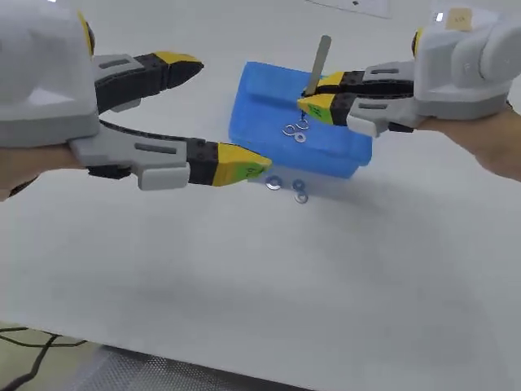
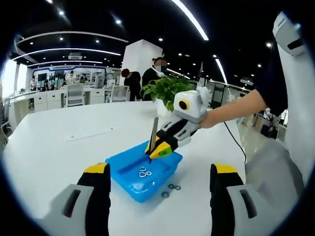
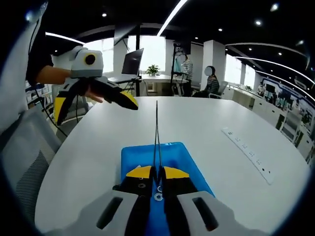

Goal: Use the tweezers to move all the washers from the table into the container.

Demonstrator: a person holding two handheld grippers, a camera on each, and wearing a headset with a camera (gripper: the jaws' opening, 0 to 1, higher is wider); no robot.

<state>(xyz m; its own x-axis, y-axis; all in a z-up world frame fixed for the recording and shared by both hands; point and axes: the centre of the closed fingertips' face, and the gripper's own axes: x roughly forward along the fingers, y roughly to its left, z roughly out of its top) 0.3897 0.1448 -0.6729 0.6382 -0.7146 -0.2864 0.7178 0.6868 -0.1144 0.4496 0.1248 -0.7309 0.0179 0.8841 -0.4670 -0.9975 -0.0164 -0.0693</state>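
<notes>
left gripper (image 1: 224, 114): hovering over the table (image 1: 244, 269) with its jaws spread wide and holding nothing; its lower tip is sitting just beside the loose washers.
loose washers (image 1: 273, 184): three, as far as I can tell, lying flat and close together on the table, just outside the container's near wall.
container (image 1: 260, 98): a blue tray standing between the two grippers, with a few dropped washers (image 1: 293, 132) lying inside it.
tweezers (image 1: 323, 53): standing steeply, handle end up and tips pointing down into the container, just above the dropped washers; I cannot tell whether the tips are carrying one.
right gripper (image 1: 313, 94): reaching in over the container from the right, its jaws pressed together on the tweezers.
key relation: the loose washers are lying on the person's side of the tweezer tips, across the near wall and lower; by my judgement the tips are needing a lift over that wall, then a descent toward the person.
nearer hand: the left gripper is sitting closer, but the right gripper is holding the tool.
room: open table is lying on the near side; the left gripper's lower jaw is crowding the washers' left.
</notes>
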